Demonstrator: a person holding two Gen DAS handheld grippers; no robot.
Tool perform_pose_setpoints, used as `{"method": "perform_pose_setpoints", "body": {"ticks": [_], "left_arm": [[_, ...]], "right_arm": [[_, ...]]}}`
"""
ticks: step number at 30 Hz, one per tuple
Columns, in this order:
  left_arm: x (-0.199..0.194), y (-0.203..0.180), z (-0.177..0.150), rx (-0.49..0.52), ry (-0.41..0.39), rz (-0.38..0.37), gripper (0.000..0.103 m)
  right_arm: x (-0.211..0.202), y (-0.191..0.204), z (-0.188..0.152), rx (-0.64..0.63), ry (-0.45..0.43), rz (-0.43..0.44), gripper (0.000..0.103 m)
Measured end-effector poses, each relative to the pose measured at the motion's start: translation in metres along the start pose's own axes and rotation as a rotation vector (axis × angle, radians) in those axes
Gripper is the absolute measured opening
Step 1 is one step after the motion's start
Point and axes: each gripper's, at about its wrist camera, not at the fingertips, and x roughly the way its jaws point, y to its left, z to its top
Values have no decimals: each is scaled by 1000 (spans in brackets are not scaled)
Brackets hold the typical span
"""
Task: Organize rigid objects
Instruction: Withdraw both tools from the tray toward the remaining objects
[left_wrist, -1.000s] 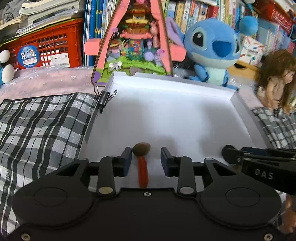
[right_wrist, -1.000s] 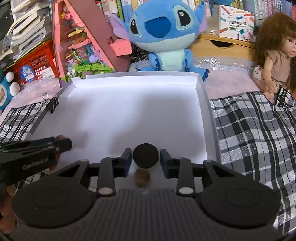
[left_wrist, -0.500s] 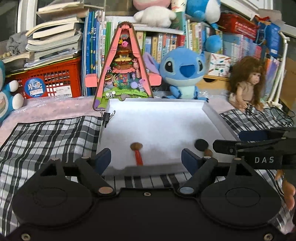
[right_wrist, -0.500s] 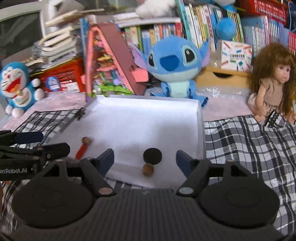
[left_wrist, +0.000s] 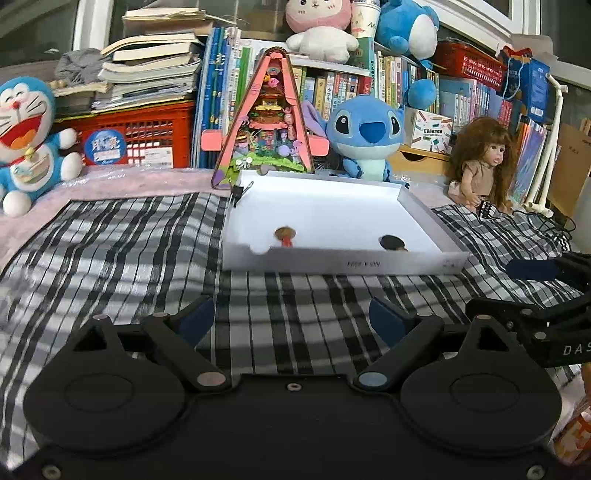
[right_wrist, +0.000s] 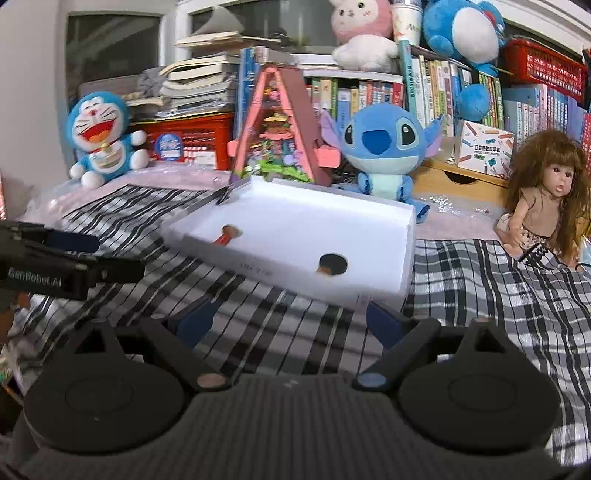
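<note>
Bookshelves crowded with plush toys back a surface draped in a black-and-white plaid cloth (left_wrist: 122, 251), and on that cloth sits a shallow white cardboard box (left_wrist: 332, 264) holding the task's things. Inside it, near the front wall, lie two items well apart: a red-handled piece with a brown rounded head (left_wrist: 285, 235) toward the left side, and a black disc (left_wrist: 392, 242) with a small brown nub touching its near edge, toward the right.

Both grippers are outside the box, over the cloth, on its near side. The left gripper (left_wrist: 291, 319) has its jaws spread wide and empty; the right gripper (right_wrist: 288, 319) likewise stands wide open with nothing between its jaws.

Seen from the left wrist, the red-handled piece lies almost straight ahead of the jaws, beyond the front wall, its long axis running roughly toward the camera, head farthest. From the right wrist, the black disc (right_wrist: 333, 263) lies ahead and slightly right, while the red-handled piece (right_wrist: 226, 235) sits farther off to the left. So the left gripper appears nearer the red piece and the right nearer the disc. With both things boxed and the jaws empty, the sorting looks largely done.
</note>
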Motion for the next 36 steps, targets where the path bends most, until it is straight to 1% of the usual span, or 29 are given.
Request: {"method": "perform_pose_setpoints", "body": {"ticks": [5, 11, 17, 25, 27, 29, 30, 31, 32, 34, 36], "left_arm": [[-21, -1, -24, -13, -23, -4, 91], [-41, -10, -53, -5, -58, 12, 92], [-51, -17, -73, -10, -65, 32, 92], [-62, -20, -92, 42, -73, 68, 91], [-62, -21, -95, 54, -71, 73, 88], [-61, -20, -97, 55, -63, 75, 80], [-60, -20, -99, 52, -58, 75, 78], [-59, -19, -99, 48, -51, 73, 74], [-58, -18, -99, 42, -43, 71, 68], [-55, -16, -99, 31, -30, 65, 61], [-51, -14, -98, 24, -21, 63, 57]], "right_arm": [[-18, 6, -19, 3, -29, 4, 95], [-35, 16, -44, -11, -101, -62, 100], [-46, 20, -69, -5, -119, -71, 100], [-59, 25, -91, -1, -129, -66, 100], [-60, 28, -96, -7, -120, -54, 99], [-62, 32, -100, -10, -118, -35, 98], [-62, 35, -103, -13, -117, -26, 97], [-63, 37, -104, -18, -114, -17, 96], [-63, 40, -106, -22, -110, -8, 94], [-64, 45, -108, -29, -100, 15, 88], [-64, 49, -111, -35, -87, 39, 82]]}}
